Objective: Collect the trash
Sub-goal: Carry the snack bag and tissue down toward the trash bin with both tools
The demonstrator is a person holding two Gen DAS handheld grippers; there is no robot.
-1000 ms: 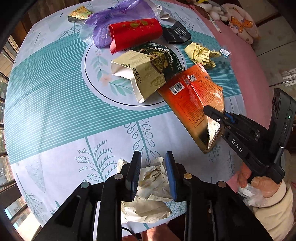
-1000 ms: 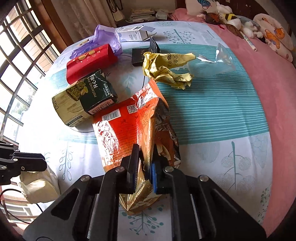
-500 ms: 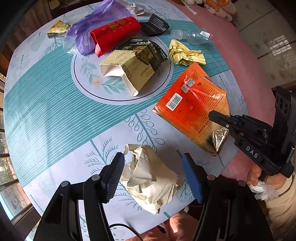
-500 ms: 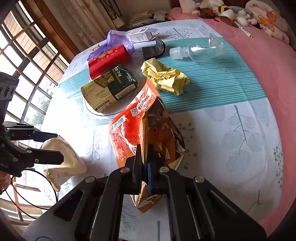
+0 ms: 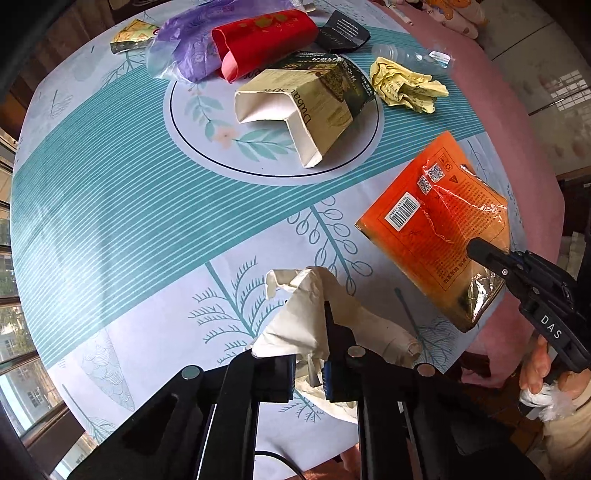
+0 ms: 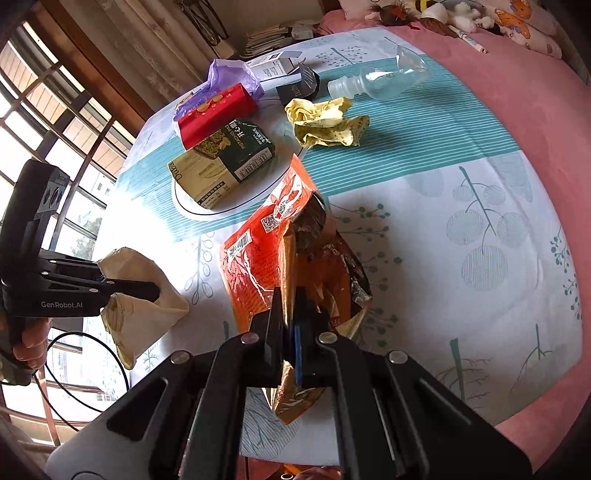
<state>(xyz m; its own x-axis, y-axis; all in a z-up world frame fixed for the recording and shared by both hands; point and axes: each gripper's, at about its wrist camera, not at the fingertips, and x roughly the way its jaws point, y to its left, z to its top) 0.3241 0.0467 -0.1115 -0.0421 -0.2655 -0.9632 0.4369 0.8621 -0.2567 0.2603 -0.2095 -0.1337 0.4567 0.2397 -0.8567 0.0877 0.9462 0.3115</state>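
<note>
Left gripper [image 5: 308, 363] clenched on the crumpled cream paper [image 5: 310, 314] at the near edge of the worktop [image 5: 110, 206], fingers pinching a fold with the paper's lower part hidden behind them. Same paper [image 6: 147, 295] seen at far left of the right wrist view, hanging from the left gripper [image 6: 157, 291]; whether it touched the cloth could not be told. Right gripper [image 6: 290, 321] clenched on the orange snack bag [image 6: 258, 266], fingers [image 6: 275, 314] shut tight on its torn near end, foil lining showing, bag's bottom cut off by the gripper body. In the left wrist view, the orange bag [image 5: 436, 229] at near right over the worktop's edge, the right gripper [image 5: 476, 251] biting its near corner, a hand [image 5: 543, 369] partly out of view below, something white bunched in it, not identifiable. Further back: an open cream-and-green carton [image 5: 303, 99] on the printed circle, a red box [image 5: 262, 37] and purple plastic bag [image 5: 188, 51] behind it, a black packet [image 5: 343, 29], a crumpled yellow wrapper [image 5: 406, 85], and a clear plastic bottle [image 6: 384, 79] hard to make out against the stripes. A small wrapper [image 5: 133, 35] at far left, print unreadable. Soft toys [image 6: 458, 11] at the far right on pink fabric, cropped by the frame.
</note>
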